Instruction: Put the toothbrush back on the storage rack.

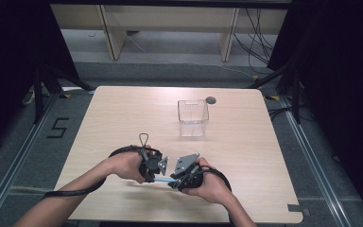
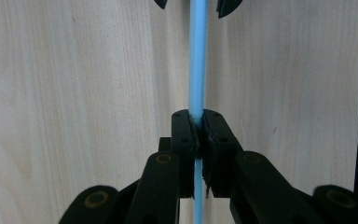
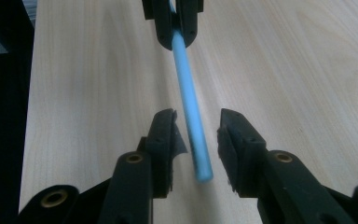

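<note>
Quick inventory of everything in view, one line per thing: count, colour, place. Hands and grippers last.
straw: 1, light blue, held above the table's near middle, between the two grippers
box: 1, clear plastic, table's far middle
table: 1, light wood, centre
cable hole: 1, grey, behind the box
left gripper: 1, black, shut on the straw
right gripper: 1, black, jaws either side of the straw's free end, not touching
hands: 2, near edge
</note>
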{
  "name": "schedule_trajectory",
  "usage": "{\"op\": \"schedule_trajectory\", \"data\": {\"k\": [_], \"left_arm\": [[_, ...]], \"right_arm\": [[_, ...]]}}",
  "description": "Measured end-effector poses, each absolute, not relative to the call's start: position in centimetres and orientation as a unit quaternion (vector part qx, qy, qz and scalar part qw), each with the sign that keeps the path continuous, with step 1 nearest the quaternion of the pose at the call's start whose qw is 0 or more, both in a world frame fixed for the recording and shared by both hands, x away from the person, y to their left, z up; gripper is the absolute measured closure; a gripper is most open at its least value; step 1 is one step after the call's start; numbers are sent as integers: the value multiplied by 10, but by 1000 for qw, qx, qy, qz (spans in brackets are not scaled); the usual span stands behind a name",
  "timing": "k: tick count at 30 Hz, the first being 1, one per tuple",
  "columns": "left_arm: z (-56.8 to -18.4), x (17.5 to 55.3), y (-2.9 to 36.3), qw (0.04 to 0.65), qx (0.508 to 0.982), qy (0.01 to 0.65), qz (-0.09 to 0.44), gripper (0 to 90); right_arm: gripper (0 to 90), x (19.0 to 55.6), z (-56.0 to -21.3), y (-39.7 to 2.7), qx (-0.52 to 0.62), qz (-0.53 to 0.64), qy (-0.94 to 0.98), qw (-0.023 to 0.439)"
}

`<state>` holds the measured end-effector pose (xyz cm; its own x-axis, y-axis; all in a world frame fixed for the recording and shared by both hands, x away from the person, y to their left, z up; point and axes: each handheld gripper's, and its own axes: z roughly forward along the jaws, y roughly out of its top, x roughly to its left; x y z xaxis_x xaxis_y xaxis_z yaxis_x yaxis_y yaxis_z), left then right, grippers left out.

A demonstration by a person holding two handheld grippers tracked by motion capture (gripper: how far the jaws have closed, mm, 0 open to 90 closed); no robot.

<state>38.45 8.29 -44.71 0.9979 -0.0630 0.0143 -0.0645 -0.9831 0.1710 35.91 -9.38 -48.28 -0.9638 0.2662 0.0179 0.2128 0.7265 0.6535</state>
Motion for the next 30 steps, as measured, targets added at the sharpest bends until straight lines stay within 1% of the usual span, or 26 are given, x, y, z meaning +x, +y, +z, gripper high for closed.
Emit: {"op": "schedule_trajectory", "data": {"k": [2,8,12,14,16,27,30], "left_arm": [[-447,384,82,86,996,-34,5,834],[-446,384,83,88,996,-34,6,834],[-446,384,83,86,996,-36,5,834],[-446,384,82,84,996,-37,4,834],[-446,383,83,84,996,-37,4,834],[-447,383,81,88,995,-39,4,834],[-447,383,81,88,995,-41,4,834]], "right_arm": [[708,361,-484,-93,110,344,931,48],[747,359,-486,-92,119,340,932,35],[756,359,-487,-91,117,342,932,29],[756,362,-487,-90,101,342,934,36],[756,360,-487,-90,115,341,933,27],[767,360,-488,-89,110,342,933,28],[786,361,-488,-89,96,346,933,31]]}}
